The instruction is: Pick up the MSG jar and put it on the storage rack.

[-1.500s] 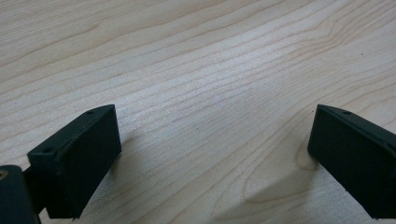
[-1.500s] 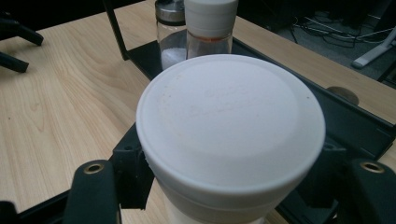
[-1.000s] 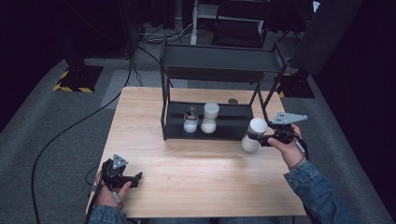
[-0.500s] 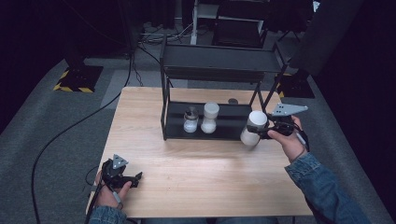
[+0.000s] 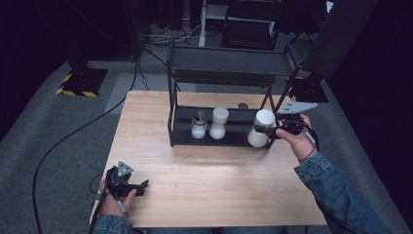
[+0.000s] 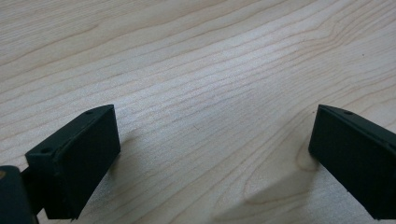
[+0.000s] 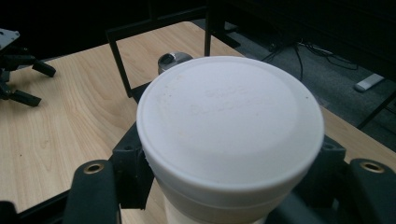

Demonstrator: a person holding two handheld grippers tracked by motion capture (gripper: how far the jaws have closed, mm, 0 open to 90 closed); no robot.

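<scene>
While the right gripper [image 5: 269,130] has its jaws clamped on a white-lidded jar [image 5: 260,128], that jar hangs upright at the right end of the black shelf rack [image 5: 229,66], just in front of the rack's lower tray and beside its front right post; whether its base touches the wooden table [image 5: 204,175] cannot be told. From the right gripper view the jar's broad white lid [image 7: 229,123] sits between the two black jaws, which press its sides just under the lid. On the lower tray stand a small glass jar with a dark lid [image 5: 198,126] and a taller white-capped jar [image 5: 218,123], close together and well apart from the held one. The left gripper [image 5: 139,186] rests near the table's front left corner, jaws spread wide with bare wood between them
</scene>
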